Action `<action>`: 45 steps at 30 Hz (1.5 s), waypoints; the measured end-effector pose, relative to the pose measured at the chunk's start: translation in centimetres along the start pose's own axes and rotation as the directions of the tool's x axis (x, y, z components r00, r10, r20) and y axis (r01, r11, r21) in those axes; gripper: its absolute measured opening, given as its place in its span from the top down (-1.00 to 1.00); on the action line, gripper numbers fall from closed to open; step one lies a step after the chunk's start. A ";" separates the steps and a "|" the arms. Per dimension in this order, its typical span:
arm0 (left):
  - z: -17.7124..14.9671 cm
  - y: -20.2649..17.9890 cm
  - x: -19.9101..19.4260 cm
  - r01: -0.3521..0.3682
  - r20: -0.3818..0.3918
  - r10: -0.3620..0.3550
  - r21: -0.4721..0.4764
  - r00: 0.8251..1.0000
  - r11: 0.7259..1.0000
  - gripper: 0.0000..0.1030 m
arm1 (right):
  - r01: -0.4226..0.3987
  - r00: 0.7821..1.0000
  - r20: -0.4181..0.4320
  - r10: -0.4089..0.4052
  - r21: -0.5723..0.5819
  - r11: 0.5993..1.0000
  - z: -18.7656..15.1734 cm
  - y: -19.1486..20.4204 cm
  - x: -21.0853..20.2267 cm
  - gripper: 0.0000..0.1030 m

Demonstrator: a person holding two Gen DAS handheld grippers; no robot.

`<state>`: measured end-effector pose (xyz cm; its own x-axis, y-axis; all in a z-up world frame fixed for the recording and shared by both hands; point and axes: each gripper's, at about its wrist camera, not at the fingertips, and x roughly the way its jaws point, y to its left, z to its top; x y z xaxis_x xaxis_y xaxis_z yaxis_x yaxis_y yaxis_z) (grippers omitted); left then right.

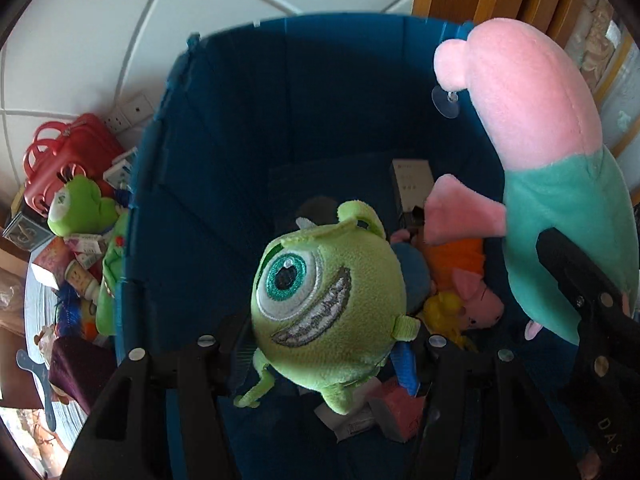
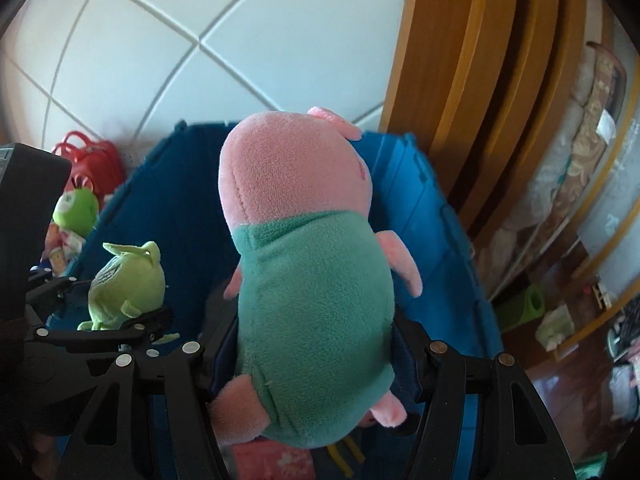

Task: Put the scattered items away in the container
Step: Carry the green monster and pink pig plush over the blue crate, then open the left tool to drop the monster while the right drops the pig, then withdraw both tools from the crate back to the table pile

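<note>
Plush fleece fills both views. The left gripper (image 1: 324, 344) clamps a round, lime-green one-eyed monster toy (image 1: 324, 300) between its black jaws; the toy has a stitched teal eye, a grey embroidered grin and thin dangling limbs, and it hangs over the open mouth of the blue bin (image 1: 224, 168). The right gripper (image 2: 312, 360) clamps a soft pink pig toy (image 2: 304, 264) in a teal fleece top, held upright above the same bin, just to the right of the monster. A clear suction cup (image 1: 447, 98) dangles from the pig's ear.

The bin is deep, with ribbed, panelled plastic walls and a stepped rim. Its left half is bare to the floor; the right side holds a small pink pig (image 1: 480, 300), orange and yellow plush, a grey box (image 1: 412, 184) and a pink box (image 1: 396, 408).

Outside the left wall, a crowded pile holds a second green plush (image 1: 80, 208), small cartons and a red bag (image 1: 68, 152).

White letters "DAS" mark the right gripper's body; the boxes' printing is too small to read.
</note>
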<state>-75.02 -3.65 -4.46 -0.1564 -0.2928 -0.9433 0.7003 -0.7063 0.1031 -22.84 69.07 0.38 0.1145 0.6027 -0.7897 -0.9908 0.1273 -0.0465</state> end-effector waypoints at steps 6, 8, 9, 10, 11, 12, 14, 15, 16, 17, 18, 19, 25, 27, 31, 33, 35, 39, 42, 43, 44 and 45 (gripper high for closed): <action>-1.0 -0.9 6.7 0.008 -0.221 -0.005 0.009 0.975 1.000 -0.11 | 0.012 0.970 -0.244 -0.024 -0.052 0.999 -2.7 -0.2 7.3 -0.23; -1.3 -1.2 7.8 0.000 -0.260 0.006 0.022 0.966 1.000 -0.14 | 0.028 0.956 -0.289 -0.047 -0.069 0.997 -3.5 -0.4 8.8 -0.23; -1.5 -1.5 8.2 -0.002 -0.274 0.010 0.030 0.962 1.000 -0.14 | 0.031 0.949 -0.312 -0.052 -0.072 0.997 -3.8 -0.6 9.5 -0.23; -1.7 -1.7 8.5 -0.006 -0.284 0.017 0.039 0.959 0.999 -0.15 | 0.029 0.939 -0.339 -0.051 -0.071 0.997 -4.3 -0.8 10.1 -0.23; -1.9 -2.0 8.7 -0.012 -0.292 0.026 0.051 0.956 0.999 -0.16 | 0.023 0.928 -0.369 -0.047 -0.068 0.997 -4.8 -0.9 10.7 -0.23; -2.0 -2.4 8.9 -0.016 -0.301 0.034 0.063 0.953 0.998 -0.16 | 0.019 0.916 -0.399 -0.045 -0.068 0.997 -5.4 -1.0 11.3 -0.23; -2.3 -2.9 9.4 -0.015 -0.320 0.042 0.087 0.946 0.996 -0.25 | 0.019 0.892 -0.448 -0.055 -0.084 0.996 -6.6 -1.1 12.3 -0.24; -2.2 -2.9 9.7 -0.011 -0.330 0.043 0.098 0.943 0.995 -0.29 | 0.023 0.882 -0.467 -0.064 -0.092 0.995 -7.1 -1.2 12.7 -0.25; -2.3 -3.0 9.8 -0.007 -0.338 0.043 0.108 0.940 0.994 -0.34 | 0.026 0.873 -0.483 -0.072 -0.101 0.995 -7.6 -1.2 13.0 -0.26; -2.4 -3.3 9.9 -0.003 -0.343 0.044 0.119 0.938 0.993 -0.39 | 0.027 0.865 -0.496 -0.076 -0.106 0.994 -8.0 -1.2 13.2 -0.27; -2.5 -3.6 9.9 -0.001 -0.344 0.045 0.129 0.938 0.992 -0.40 | 0.026 0.858 -0.508 -0.078 -0.109 0.994 -8.4 -1.3 13.3 -0.29; -2.6 -3.8 9.8 0.002 -0.342 0.045 0.136 0.939 0.991 -0.40 | 0.026 0.852 -0.516 -0.082 -0.115 0.993 -8.7 -1.2 13.3 -0.30; -2.4 -3.8 9.2 0.006 -0.331 0.032 0.114 0.943 0.994 -0.40 | 0.030 0.843 -0.531 -0.089 -0.118 0.993 -9.5 -1.4 12.8 -0.38; -2.3 -3.6 8.7 0.009 -0.326 0.023 0.097 0.945 0.995 -0.40 | 0.028 0.843 -0.530 -0.085 -0.114 0.993 -9.4 -1.5 12.3 -0.41; -2.2 -3.2 6.7 0.015 -0.277 0.007 0.076 0.961 0.997 -0.40 | 0.021 0.860 -0.502 -0.087 -0.136 0.991 -8.2 -1.3 11.3 -0.67; -2.4 -2.9 5.2 0.023 -0.246 -0.005 0.069 0.969 0.997 -0.40 | 0.013 0.874 -0.479 -0.083 -0.148 0.989 -7.3 -0.9 10.7 -0.70; -2.8 -2.5 3.5 0.036 -0.213 -0.022 0.059 0.977 0.998 -0.40 | -0.005 0.890 -0.452 -0.057 -0.135 0.991 -6.9 -0.9 9.2 -0.72; -4.1 -1.5 -1.1 0.074 -0.126 -0.068 0.045 0.990 0.996 -0.40 | -0.043 0.922 -0.386 -0.009 -0.124 0.991 -6.4 -0.5 5.4 -0.88; -5.7 -0.7 -5.0 0.091 -0.039 -0.090 0.043 0.995 0.995 -0.40 | -0.077 0.950 -0.312 0.033 -0.131 0.988 -6.4 0.5 1.8 -0.96; -6.3 -0.3 -6.3 0.100 -0.006 -0.099 0.040 0.995 0.994 -0.40 | -0.093 0.957 -0.287 0.051 -0.133 0.987 -6.4 0.9 0.7 -0.98; -6.9 0.1 -7.7 0.115 0.029 -0.116 0.035 0.993 0.993 -0.40 | -0.112 0.962 -0.262 0.073 -0.135 0.985 -6.4 1.3 -0.4 -0.99; -7.5 0.4 -9.1 0.130 0.067 -0.131 0.030 0.989 0.991 -0.40 | -0.128 0.967 -0.239 0.092 -0.138 0.982 -6.5 1.7 -1.3 -0.99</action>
<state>-68.09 3.52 1.86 -0.2933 -0.2398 -0.9255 0.6527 -0.7575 -0.0105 -25.12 63.35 -2.61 0.0019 0.4060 -0.9139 -0.9977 -0.0605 -0.0290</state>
